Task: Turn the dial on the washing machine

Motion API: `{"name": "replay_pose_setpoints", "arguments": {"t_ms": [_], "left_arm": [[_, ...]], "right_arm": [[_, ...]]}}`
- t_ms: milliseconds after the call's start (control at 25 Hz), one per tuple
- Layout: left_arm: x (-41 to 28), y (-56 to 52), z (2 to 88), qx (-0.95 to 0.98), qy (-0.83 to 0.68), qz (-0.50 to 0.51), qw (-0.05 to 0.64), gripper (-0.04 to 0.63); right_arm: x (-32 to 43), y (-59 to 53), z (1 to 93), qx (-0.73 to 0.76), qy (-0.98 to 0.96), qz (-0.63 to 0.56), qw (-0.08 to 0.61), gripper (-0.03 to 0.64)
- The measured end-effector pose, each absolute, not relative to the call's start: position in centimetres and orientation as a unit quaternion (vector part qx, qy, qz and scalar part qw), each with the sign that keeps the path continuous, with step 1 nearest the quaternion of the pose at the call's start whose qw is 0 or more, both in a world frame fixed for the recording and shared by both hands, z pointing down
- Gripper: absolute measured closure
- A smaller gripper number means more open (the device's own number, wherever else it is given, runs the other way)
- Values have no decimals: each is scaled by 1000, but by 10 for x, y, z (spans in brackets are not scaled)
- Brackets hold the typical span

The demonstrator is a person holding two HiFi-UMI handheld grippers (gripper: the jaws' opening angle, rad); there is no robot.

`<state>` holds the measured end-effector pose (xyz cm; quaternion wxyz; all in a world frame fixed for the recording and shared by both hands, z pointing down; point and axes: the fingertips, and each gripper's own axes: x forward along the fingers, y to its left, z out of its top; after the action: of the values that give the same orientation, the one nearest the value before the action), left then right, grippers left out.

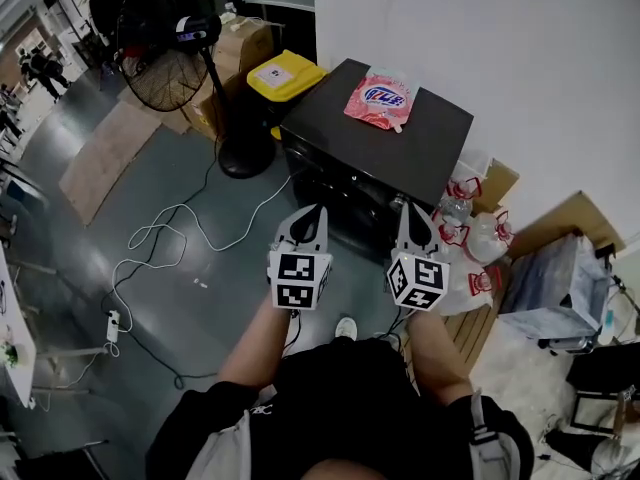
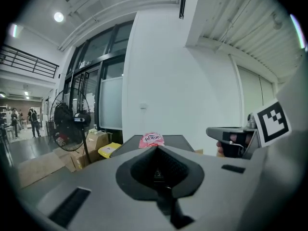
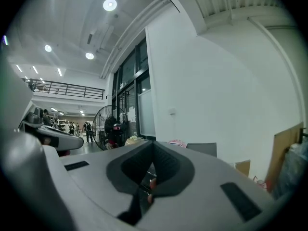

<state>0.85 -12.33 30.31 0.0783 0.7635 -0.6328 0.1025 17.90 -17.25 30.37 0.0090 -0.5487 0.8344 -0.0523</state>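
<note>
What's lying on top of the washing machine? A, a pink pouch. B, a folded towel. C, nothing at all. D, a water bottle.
A: the head view shows a pink pouch lying flat on the dark top of the washing machine.

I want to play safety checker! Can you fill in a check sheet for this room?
Surface: washing machine, dark flat top.
Job's things: dial cannot be made out on the dark front.
Clutter: pink pouch on the machine's top; yellow bin, cardboard boxes and bags beside the machine.
Grippers: left gripper and right gripper both shut, empty, not touching the machine.
Cables: white cable loops over the floor; power strip at left.
Surroundings: standing fan, white wall.
</note>
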Motion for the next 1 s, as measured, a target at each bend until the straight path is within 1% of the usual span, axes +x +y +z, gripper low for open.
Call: {"name": "replay_pose_setpoints", "arguments": {"t_ms": [200, 360, 640, 800, 840, 880, 960, 1000], "left_arm": [[19, -161, 311, 769, -624, 106, 92, 584], [14, -181, 317, 780, -607, 113, 99, 584], [6, -195, 331, 814, -561, 118, 97, 584], [1, -201, 339, 827, -540, 121, 101, 584], [-1, -203, 340, 830, -536, 120, 102, 584], [-2, -206, 342, 832, -533, 118, 104, 584], [-5, -213, 346, 835, -526, 116, 110, 584], [-6, -216, 349, 837, -523, 117, 113, 584]], "right_arm": [[182, -208, 313, -548, 835, -53, -9, 615], [177, -221, 320, -557, 829, -46, -23, 615], [174, -224, 338, -581, 811, -20, -66, 615], [169, -222, 348, -578, 809, 9, -107, 614], [166, -223, 351, -572, 811, 19, -120, 609], [163, -224, 354, -564, 815, 29, -134, 568], [156, -228, 366, -542, 821, 49, -170, 560], [153, -230, 372, -530, 824, 61, -192, 544]]}}
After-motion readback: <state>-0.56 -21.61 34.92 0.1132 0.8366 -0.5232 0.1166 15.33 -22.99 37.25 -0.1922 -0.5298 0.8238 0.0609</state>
